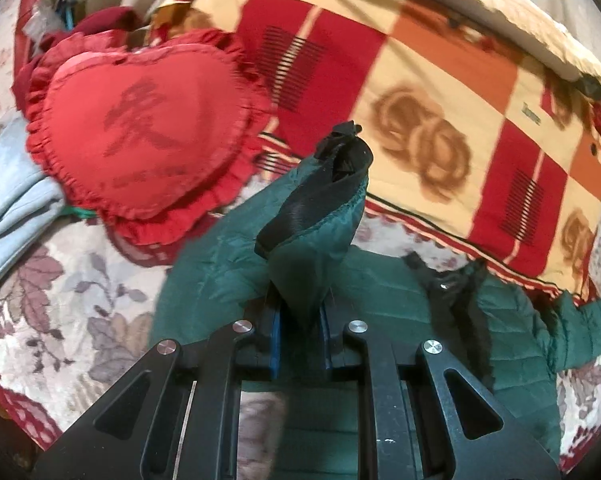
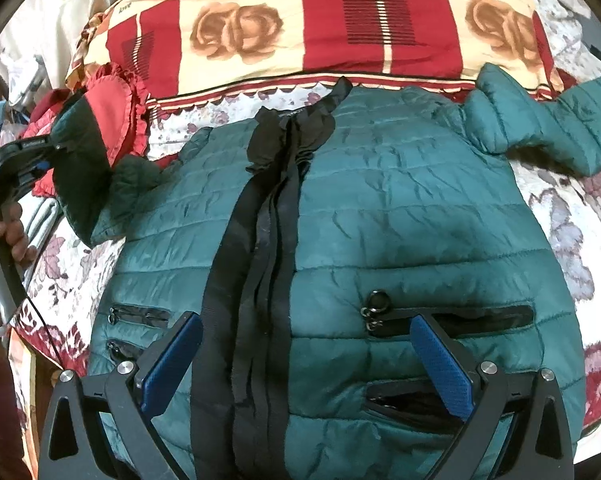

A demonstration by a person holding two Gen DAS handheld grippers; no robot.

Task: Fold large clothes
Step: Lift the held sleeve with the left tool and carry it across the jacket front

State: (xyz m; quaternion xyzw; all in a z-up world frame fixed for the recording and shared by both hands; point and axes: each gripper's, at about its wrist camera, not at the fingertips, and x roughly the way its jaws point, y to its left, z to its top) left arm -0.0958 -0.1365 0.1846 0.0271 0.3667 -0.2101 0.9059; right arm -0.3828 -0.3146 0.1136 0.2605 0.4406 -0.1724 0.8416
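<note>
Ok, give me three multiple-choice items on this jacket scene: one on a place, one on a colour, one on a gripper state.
1. Where is the heart cushion?
A. beside the lifted sleeve
B. on the jacket's front
C. under the jacket

2. What colour is the jacket?
A. red
B. green
C. grey

3. How is the right gripper?
A. shut on a zip pull
B. shut on the collar
C. open above the jacket

Answers: 1 A, it lies left of the sleeve the left gripper pinches. 2 B, quilted green fabric. 3 C, blue pads stand wide apart.
</note>
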